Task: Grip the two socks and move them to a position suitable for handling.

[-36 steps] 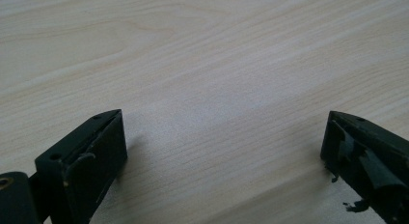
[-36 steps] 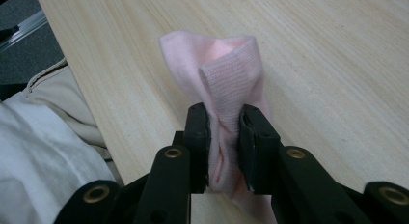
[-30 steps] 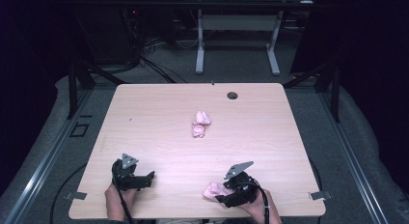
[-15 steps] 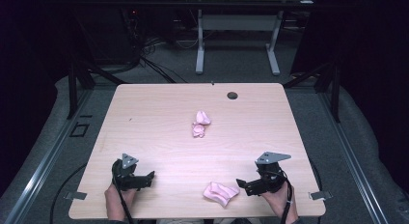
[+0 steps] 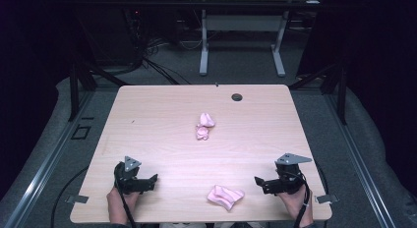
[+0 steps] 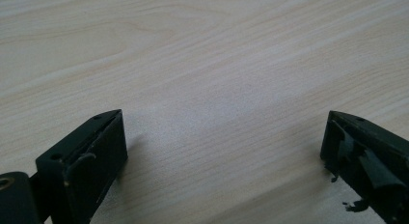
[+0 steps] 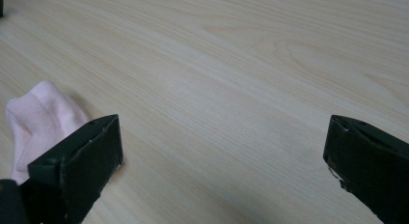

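A crumpled pink sock point(image 5: 225, 196) lies near the table's front edge, and in the right gripper view its pink sock point(image 7: 36, 120) shows beside the left jaw. A second pink sock point(image 5: 204, 126), bunched up, rests at the table's middle. My right gripper point(image 5: 259, 183) sits low at the front right, open, with bare wood between its jaws, a short way right of the near sock. My left gripper point(image 5: 153, 181) rests at the front left, open and empty over bare wood.
The wooden table point(image 5: 147, 120) has a dark round grommet point(image 5: 237, 97) near its far edge. Metal brackets stick out at the front corners. A second table's legs point(image 5: 203, 46) stand on the grey floor beyond.
My right gripper let go of the near pink sock and moved right, away from it. The sock now lies flat on the table. The left gripper has stayed put.
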The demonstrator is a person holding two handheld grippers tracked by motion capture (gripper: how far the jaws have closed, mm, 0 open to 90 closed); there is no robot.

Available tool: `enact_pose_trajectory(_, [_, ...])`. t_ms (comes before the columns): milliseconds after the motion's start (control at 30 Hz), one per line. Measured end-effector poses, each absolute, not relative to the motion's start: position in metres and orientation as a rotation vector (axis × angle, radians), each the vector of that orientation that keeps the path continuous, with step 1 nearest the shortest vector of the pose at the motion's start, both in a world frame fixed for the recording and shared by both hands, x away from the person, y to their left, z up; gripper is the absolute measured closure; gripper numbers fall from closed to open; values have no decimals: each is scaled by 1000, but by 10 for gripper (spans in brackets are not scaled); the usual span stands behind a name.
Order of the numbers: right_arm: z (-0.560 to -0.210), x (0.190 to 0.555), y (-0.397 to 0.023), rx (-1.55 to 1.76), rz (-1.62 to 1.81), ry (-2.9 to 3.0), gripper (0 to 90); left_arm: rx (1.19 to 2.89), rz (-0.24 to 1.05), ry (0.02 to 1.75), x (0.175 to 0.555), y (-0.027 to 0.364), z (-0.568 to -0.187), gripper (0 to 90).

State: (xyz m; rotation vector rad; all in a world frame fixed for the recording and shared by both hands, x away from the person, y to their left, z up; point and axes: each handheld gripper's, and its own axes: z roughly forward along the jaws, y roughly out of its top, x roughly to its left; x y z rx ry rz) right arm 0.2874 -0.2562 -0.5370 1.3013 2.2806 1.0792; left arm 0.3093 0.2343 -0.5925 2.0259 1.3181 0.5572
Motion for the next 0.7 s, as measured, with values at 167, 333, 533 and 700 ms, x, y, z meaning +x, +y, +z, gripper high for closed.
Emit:
enact_pose_trajectory(167, [-529, 305, -252, 1275, 1068, 2287, 0, 2029, 558, 1316, 309, 235, -592, 23])
enact_pose_trajectory(333, [-522, 341, -233, 1229, 1060, 2335, 0, 2029, 562, 1313, 309, 235, -592, 24])
enact_pose_trajectory(533, [-520, 375, -203, 1154, 1025, 2415, 0, 2032, 561, 1312, 309, 235, -592, 24])
enact_pose_trajectory(700, [-517, 398, -181, 1107, 1018, 2467, 0, 2031, 560, 1313, 309, 235, -592, 24])
